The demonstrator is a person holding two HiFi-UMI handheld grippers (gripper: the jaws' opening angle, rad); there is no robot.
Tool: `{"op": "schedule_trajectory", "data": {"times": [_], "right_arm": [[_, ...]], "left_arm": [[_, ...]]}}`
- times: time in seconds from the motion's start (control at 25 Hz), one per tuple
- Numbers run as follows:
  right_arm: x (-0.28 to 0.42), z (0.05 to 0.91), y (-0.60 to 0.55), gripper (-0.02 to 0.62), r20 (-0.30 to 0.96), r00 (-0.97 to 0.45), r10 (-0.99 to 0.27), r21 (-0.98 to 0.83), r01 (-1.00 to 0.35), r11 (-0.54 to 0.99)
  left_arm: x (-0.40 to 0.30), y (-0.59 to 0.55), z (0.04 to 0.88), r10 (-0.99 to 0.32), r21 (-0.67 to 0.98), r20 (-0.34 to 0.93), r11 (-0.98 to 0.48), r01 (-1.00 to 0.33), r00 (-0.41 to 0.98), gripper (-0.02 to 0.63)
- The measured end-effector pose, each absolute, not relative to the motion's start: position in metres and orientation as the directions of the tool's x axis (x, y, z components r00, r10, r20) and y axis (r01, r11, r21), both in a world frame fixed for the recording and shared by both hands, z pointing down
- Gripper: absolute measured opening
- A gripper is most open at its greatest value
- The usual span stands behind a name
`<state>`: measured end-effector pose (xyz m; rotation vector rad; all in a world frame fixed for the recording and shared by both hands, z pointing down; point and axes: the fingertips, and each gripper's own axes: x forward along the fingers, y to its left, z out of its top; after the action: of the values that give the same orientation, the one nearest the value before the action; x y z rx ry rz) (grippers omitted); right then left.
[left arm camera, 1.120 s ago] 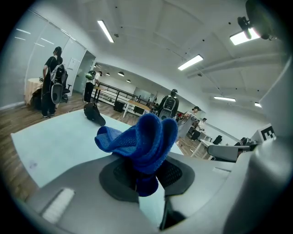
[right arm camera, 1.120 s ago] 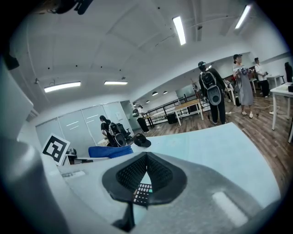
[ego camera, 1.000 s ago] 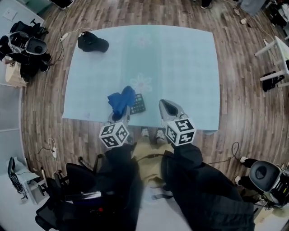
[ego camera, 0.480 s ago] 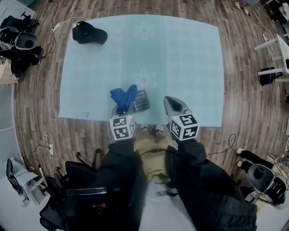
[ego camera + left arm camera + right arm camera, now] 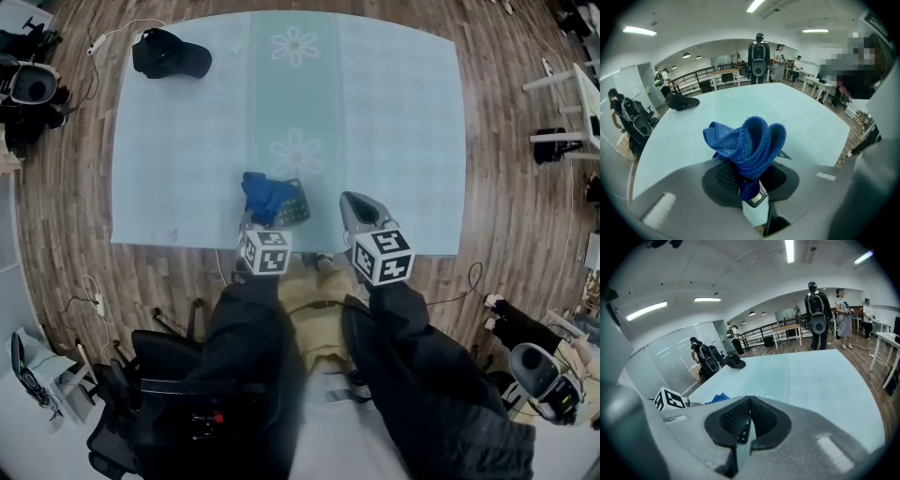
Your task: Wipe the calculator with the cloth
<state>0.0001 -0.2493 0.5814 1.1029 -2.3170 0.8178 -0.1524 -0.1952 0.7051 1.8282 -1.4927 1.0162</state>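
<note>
A bunched blue cloth (image 5: 263, 195) lies over the left part of the dark calculator (image 5: 298, 209), near the front edge of the pale blue table (image 5: 394, 112). My left gripper (image 5: 257, 225) is shut on the cloth (image 5: 747, 143), which stands up between its jaws. A corner of the calculator (image 5: 757, 196) shows just beneath them. My right gripper (image 5: 357, 208) hovers to the right of the calculator, apart from it. Its pads (image 5: 740, 416) meet at the tip with nothing between them. The calculator (image 5: 742, 431) shows through the gap below the pads.
A black cap (image 5: 171, 54) lies at the table's far left corner. Bags and chairs (image 5: 28, 89) stand on the wooden floor to the left, more furniture (image 5: 562, 141) to the right. People (image 5: 816, 317) stand beyond the table's far end.
My left gripper has carried the cloth to the right, from beside the calculator onto its left part. The right gripper has stayed close to where it was.
</note>
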Motion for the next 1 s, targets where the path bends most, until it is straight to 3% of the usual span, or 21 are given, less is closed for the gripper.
{"op": "schedule_trajectory", "data": {"times": [0.6,1.0], "right_arm": [[0.001,0.588,-0.232,-0.003,0.623,-0.574,-0.532,-0.330,-0.809,0.486],[0.015,0.582,-0.231,-0.003,0.606,-0.564,-0.561,-0.339,-0.821,0.459]], "left_arm": [[-0.099,-0.158,0.730,-0.410,0.176,0.856,-0.341,-0.924,0.314,0.081],[-0.066,-0.144,0.690,-0.297,0.468,0.762,-0.361,-0.807,0.575,0.083]]}}
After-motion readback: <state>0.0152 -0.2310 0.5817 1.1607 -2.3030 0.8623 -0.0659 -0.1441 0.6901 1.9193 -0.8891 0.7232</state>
